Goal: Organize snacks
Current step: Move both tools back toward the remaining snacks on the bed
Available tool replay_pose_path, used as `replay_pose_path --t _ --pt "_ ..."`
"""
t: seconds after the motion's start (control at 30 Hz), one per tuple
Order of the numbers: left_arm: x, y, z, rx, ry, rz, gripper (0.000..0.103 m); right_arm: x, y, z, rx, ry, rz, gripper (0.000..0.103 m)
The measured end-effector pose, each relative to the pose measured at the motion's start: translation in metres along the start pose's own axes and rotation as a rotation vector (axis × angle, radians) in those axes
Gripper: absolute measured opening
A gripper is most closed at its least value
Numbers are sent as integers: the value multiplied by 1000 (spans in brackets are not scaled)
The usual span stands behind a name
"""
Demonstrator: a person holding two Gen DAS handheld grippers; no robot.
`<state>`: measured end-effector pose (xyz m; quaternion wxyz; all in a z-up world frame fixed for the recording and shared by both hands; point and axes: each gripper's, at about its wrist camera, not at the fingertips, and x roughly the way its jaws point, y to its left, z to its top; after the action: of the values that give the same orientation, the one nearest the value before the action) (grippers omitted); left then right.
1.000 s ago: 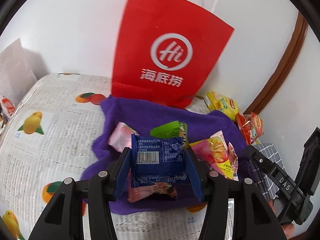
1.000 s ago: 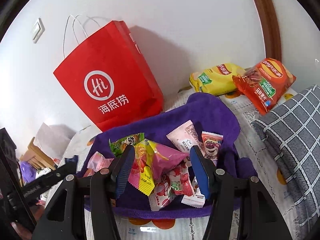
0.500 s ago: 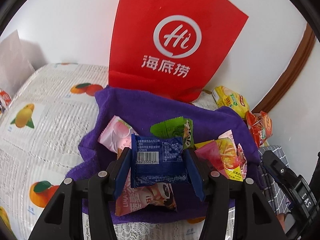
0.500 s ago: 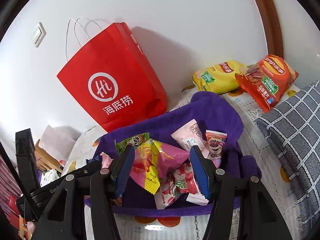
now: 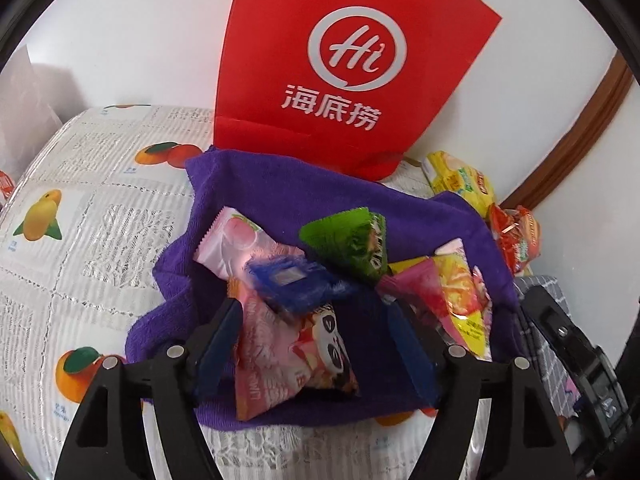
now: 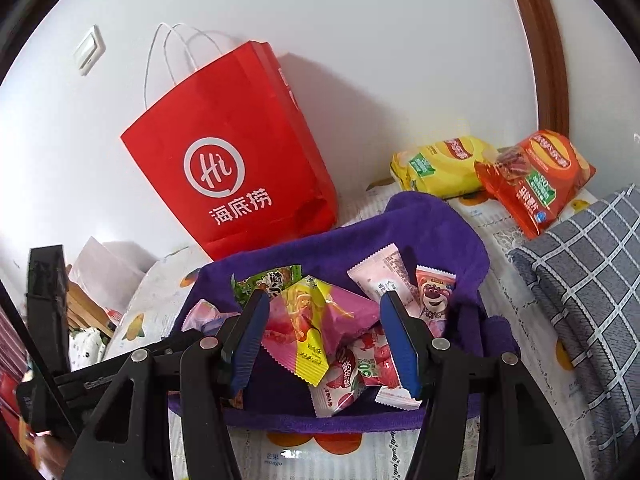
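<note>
A purple towel (image 5: pixel 248 200) on the fruit-print tablecloth holds several snack packets. My left gripper (image 5: pixel 316 320) hovers over them, its jaws opening. The blue packet (image 5: pixel 296 280) is blurred and free of the pads, lying over a pink panda packet (image 5: pixel 296 356) beside a green packet (image 5: pixel 348 240). My right gripper (image 6: pixel 322 312) is shut on a pink and yellow packet (image 6: pixel 316 320), held just above the towel (image 6: pixel 436 224). A bear-print packet (image 6: pixel 434 296) lies by its right finger.
A red paper bag (image 6: pixel 232 152) stands against the wall behind the towel. Yellow (image 6: pixel 436 168) and orange (image 6: pixel 532 184) chip bags lie at the back right. A grey checked cloth (image 6: pixel 580 280) covers the right side.
My left jaws have spread and the blue packet has slipped out of them onto the pile. The right gripper keeps its hold on the pink and yellow packet.
</note>
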<state>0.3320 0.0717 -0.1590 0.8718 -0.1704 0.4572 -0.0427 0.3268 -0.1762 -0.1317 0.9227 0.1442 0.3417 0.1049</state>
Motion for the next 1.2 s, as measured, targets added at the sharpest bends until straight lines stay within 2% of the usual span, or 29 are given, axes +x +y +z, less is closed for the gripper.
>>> replay_pose_path --t 0.27,0.43,0.63,0.73,0.9,1.0,1.03,1.1,1.2 --pt "-26 0 -22 76 -25 -22 74 -5 14 -9 -64 -25 -44 61" --pt "-38 -1 -34 131 -35 -39 74 -24 16 -28 -38 -5 -24 61" --pt "-37 -10 -48 185 1 -77 74 -53 11 -60 -73 63 -121 61" --pt "-38 -14 -51 200 -4 -68 74 -66 0 -77 -74 109 -167 61" --pt "-45 -18 -53 207 -13 -96 74 -76 -18 -106 -70 196 -241 61" --pt "-47 -18 -54 210 -27 -93 74 -79 -24 -121 -60 231 -257 63" --pt "-45 -17 -54 208 -24 -85 74 -83 -21 -126 -81 211 -270 66" --pt "-42 -15 -53 200 -13 -79 74 -83 -12 -132 -130 223 -296 77" --pt "-42 -11 -51 182 -8 -90 74 -79 -4 -139 -198 227 -365 77"
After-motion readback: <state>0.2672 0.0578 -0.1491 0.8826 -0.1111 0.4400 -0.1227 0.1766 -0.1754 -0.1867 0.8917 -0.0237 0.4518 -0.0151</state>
